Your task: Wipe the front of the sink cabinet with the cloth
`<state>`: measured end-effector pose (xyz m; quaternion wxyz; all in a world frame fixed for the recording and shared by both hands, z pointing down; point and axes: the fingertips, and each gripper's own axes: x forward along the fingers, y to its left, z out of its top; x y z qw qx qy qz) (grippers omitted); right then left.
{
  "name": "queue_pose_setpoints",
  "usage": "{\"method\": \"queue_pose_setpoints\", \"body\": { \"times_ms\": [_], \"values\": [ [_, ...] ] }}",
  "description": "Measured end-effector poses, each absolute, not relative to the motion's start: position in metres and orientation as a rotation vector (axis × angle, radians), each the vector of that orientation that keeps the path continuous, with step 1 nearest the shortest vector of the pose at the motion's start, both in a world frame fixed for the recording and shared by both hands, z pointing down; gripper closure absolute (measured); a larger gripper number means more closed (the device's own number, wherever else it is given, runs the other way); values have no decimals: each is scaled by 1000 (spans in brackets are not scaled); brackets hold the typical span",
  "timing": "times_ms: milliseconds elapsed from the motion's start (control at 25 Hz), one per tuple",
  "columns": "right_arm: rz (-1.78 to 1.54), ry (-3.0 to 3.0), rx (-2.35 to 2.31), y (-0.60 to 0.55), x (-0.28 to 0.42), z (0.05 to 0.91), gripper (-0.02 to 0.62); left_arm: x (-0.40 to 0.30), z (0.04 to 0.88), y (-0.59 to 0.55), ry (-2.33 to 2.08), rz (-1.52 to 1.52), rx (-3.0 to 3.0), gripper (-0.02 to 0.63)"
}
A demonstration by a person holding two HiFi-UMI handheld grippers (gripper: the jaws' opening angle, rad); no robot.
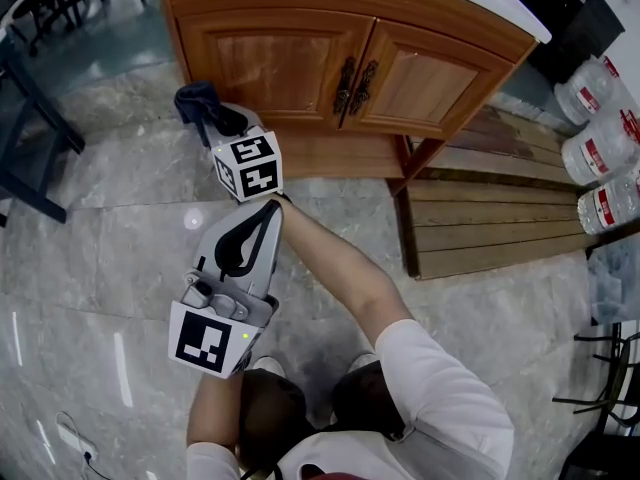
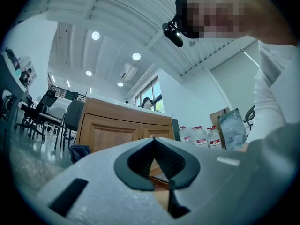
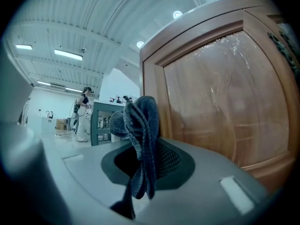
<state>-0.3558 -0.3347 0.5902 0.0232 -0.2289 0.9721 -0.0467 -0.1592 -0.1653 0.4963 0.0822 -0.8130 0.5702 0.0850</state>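
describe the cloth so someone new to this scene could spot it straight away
Find the wooden sink cabinet at the top of the head view and go to its lower left corner. There, by the left door, the cloth is bunched in the shut right gripper. It is the only soft, dark blue thing against the wood and pale floor.

My cloth (image 1: 196,98) partly hidden behind the right gripper (image 1: 222,123), sink cabinet (image 1: 340,58) top cut by the frame, water bottles (image 1: 600,148) cropped at right edge
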Motion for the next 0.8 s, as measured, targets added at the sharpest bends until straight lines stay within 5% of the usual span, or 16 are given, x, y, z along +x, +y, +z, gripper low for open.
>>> {"method": "queue_pose_setpoints", "body": {
  "times_ms": [800],
  "values": [
    [-93,2962,-935,-376,-290,604,528,-153,494,-165,1652,269,-2451,607]
  ]
}}
